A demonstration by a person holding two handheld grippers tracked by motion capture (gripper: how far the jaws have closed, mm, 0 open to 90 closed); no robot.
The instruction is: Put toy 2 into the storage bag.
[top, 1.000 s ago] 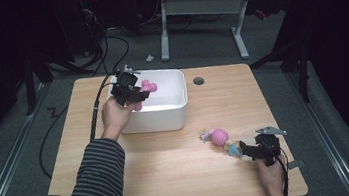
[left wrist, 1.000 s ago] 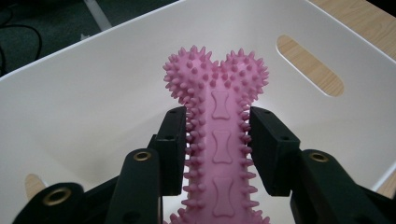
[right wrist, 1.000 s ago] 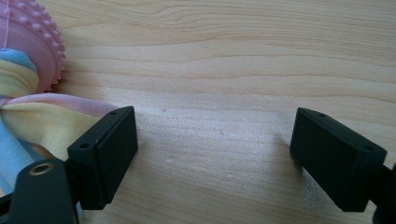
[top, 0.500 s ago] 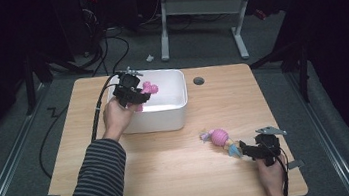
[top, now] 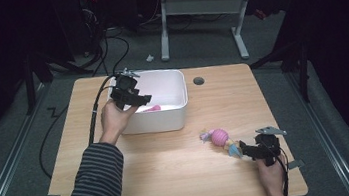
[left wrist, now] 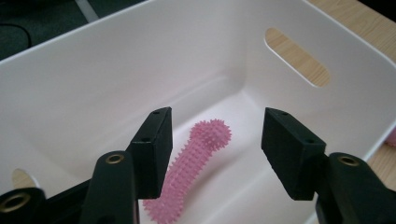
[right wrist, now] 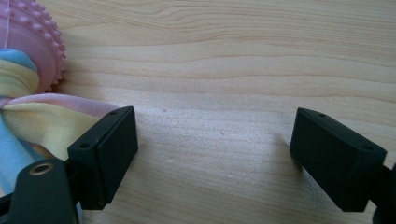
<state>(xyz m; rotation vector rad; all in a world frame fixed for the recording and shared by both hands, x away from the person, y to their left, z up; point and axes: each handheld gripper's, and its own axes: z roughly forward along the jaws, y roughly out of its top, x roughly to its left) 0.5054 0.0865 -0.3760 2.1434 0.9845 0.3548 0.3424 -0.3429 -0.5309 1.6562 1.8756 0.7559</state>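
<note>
The table has plenty of bare wood in front of the white bin, so neither arm is short of room there; the tight spots are the bin's walls and the table's right-hand edge, near which the right gripper sits low. The biggest risk, as I judge it, is at the bin: the left gripper hangs inside the rim, its jaws having just been opening and now spread with nothing between them, and a careless lift could catch a jaw on the near wall or the handle slot and drag the light bin across the table. The pink spiky toy lies loose on the bin floor under the jaws, touching neither. A smaller risk sits with the right gripper, jaws spread and empty: the rope-and-ball toy lies just beside its left jaw, the pastel cloth partly under it, so closing here could pinch only a fold of cloth, and the pink studded ball might then swing or slip free on the lift
</note>
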